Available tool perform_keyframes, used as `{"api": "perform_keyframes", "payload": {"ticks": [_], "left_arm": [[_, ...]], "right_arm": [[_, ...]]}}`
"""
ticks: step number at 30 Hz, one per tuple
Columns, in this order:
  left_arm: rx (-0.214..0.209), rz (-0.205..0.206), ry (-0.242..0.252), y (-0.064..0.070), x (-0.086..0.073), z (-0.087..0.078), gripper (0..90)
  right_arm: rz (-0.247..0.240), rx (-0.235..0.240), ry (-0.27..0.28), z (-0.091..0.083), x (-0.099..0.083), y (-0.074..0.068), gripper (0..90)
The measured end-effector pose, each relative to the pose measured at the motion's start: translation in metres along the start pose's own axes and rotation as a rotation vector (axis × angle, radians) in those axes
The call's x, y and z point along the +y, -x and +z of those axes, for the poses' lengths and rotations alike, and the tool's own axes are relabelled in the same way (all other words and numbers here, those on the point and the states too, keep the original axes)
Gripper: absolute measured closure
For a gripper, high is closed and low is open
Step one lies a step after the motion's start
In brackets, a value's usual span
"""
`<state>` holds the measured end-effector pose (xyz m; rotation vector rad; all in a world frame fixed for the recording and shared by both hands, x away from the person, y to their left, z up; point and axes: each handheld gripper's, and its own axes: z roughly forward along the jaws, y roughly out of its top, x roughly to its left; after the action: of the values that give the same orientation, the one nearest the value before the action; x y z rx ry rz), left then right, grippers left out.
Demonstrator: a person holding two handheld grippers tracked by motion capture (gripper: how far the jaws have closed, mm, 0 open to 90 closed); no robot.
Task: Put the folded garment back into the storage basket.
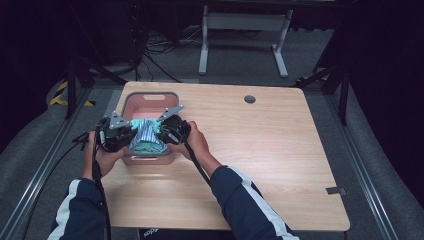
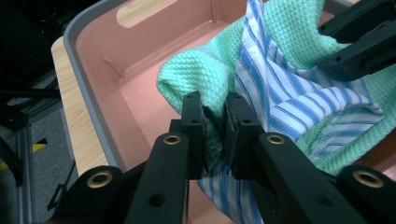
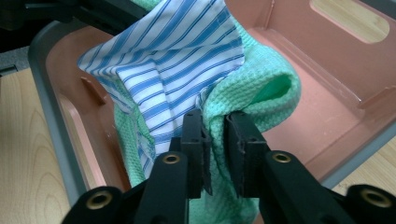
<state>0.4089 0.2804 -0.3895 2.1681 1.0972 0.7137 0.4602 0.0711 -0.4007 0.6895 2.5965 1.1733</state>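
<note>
Pink bin [image 1: 150, 102] sits at table's [image 1: 260, 145] left rear. Left gripper [image 2: 215, 123] and right gripper [image 3: 215, 135] each pinch the green cloth [image 3: 252, 102], jaws narrow, holding it with striped cloth [image 3: 177, 60] above the bin.

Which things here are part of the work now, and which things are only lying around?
In use:
- green waffle cloth, pinched by both tongs
- blue striped cloth, bundled with it
- pink bin, which the bundle hangs over
- left tongs and right tongs

Lying about:
- round cable hole in the table
- white frame on the floor behind
- floor cables
</note>
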Motion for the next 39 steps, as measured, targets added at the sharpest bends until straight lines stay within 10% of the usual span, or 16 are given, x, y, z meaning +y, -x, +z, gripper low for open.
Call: {"api": "perform_keyframes", "payload": {"ticks": [24,39], "left_arm": [[0.022,-0.002,0.047,0.013,0.005,-0.009,50.2],[-0.067,0.028,0.134,0.046,0.018,-0.027,44.8]], "right_arm": [[-0.017,-0.032,0.005,-0.025,-0.014,0.006,68.9],[-0.068,-0.095,-0.011,-0.071,-0.033,0.016,65.1]]}}
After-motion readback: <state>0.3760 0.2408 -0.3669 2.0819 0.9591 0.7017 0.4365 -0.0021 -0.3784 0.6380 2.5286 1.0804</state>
